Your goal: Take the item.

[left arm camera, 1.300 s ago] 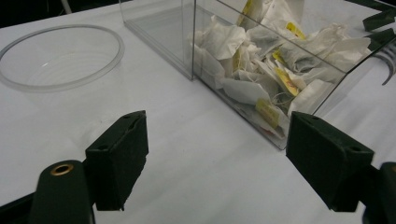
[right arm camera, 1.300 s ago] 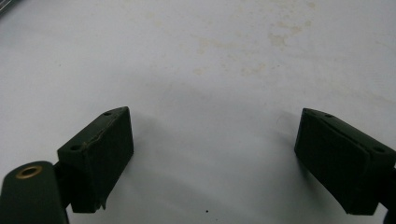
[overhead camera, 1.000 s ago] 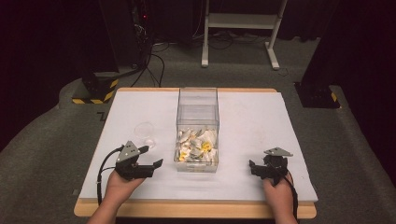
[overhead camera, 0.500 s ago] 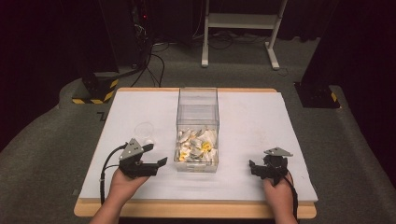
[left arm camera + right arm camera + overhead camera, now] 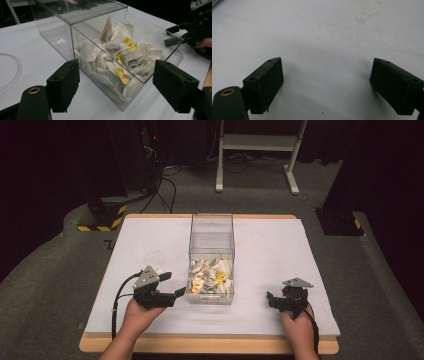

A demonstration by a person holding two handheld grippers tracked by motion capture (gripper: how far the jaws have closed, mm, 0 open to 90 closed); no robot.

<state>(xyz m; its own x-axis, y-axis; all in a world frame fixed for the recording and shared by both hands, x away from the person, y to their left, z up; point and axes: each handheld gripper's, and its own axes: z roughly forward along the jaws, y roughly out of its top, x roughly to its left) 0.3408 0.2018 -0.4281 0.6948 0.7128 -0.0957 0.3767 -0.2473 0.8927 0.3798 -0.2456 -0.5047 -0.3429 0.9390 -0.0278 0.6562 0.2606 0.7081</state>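
Note:
A clear plastic box [image 5: 211,227] stands in the middle of the white-covered table, its near half piled with tea bags [image 5: 210,276], some with yellow tags. My left gripper [image 5: 174,285] hovers open just left of the box's near corner, jaws aimed at it. In the left gripper view the jaws of the left gripper [image 5: 117,75] stand wide apart with the box [image 5: 57,32] and tea bags [image 5: 120,57] beyond them, nothing held. My right gripper [image 5: 278,296] sits low at the table's front right, open. Its pads [image 5: 265,80] frame bare table.
A clear round lid [image 5: 155,257] lies flat on the table left of the box, also at the left edge of the left gripper view [image 5: 7,70]. The white sheet [image 5: 280,245] has faint stains. A desk frame and cables stand on the floor beyond the table.
My left gripper has shifted right, closer to the box's near left corner, and lifted slightly. The right gripper has stayed where it was.

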